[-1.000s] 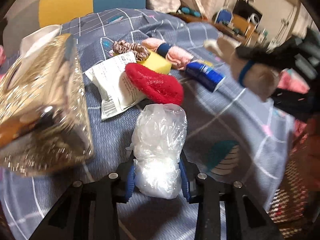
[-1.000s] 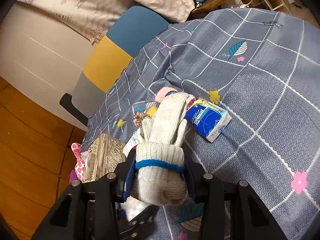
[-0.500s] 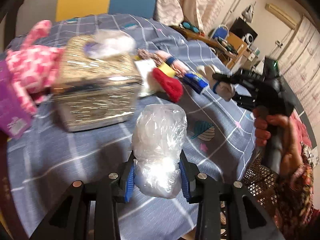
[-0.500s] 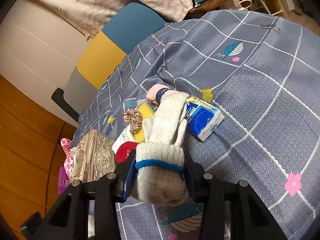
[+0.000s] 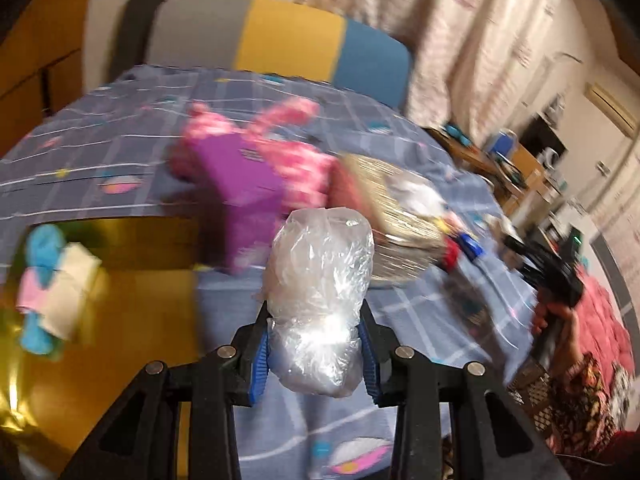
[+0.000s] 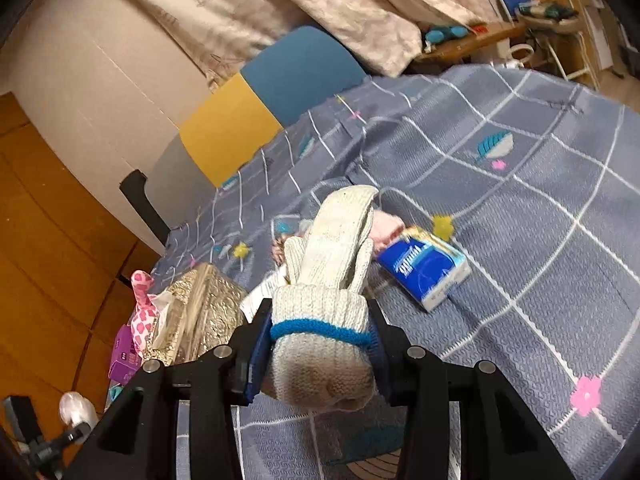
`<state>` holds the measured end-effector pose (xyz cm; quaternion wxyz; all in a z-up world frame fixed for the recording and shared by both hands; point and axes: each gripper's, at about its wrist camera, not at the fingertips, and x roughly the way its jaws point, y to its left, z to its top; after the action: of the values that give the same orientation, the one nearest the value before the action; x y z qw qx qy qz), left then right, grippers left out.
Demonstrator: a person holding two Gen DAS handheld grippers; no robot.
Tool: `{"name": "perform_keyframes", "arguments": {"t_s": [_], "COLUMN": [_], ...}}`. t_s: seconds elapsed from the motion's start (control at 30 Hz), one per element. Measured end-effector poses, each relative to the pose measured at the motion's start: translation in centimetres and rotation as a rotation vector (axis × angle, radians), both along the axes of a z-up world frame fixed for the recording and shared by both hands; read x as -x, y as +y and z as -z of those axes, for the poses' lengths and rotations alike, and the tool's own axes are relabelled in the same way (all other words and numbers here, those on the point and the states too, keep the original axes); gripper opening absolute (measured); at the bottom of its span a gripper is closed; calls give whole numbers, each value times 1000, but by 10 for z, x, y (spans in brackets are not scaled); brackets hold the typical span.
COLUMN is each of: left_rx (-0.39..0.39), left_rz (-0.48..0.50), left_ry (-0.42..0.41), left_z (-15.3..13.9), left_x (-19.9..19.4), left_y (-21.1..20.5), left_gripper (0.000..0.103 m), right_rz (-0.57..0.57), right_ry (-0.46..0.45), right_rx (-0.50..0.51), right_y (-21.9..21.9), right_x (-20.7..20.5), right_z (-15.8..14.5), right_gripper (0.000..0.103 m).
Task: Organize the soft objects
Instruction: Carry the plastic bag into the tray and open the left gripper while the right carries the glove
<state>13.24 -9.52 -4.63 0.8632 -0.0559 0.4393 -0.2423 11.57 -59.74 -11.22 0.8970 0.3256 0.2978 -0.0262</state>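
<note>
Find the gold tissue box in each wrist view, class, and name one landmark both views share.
Left wrist: the gold tissue box lies right of centre, just behind the bagged bundle, blurred.
Right wrist: it sits lower left, at the bedspread's edge beside the pink patterned toy.
Shared landmark: the grey, yellow and blue chair back.

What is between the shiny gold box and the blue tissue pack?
In the right wrist view, the knitted glove held in the right tool covers that stretch between the gold box and the tissue pack; a white packet edge peeks out.
</note>
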Motion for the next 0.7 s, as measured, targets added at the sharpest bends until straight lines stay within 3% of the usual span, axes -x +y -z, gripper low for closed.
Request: {"name": "perform_keyframes", "arguments": {"t_s": [0.17,0.33,0.53,0.7], "left_rx": [-12,-66,-117,-166], "left_rz": [-115,-215,-270,-290], "left_ry": [29,131,255,288], "left_z": [4,40,86,104], "left_x": [-25,-64,-103,-123], "left_y": [54,99,130,141], "left_gripper": [38,38,38,45], "right_rz": [6,-6,-96,-177], "right_ry": [5,-25,-69,-118], "right_rx": [7,-14,1,-36], "right_y": [10,31,84,135], "right_x": [3,19,35,41], "right_z": [-3,-20,-51,-67], "right_gripper": [44,44,44,44]}}
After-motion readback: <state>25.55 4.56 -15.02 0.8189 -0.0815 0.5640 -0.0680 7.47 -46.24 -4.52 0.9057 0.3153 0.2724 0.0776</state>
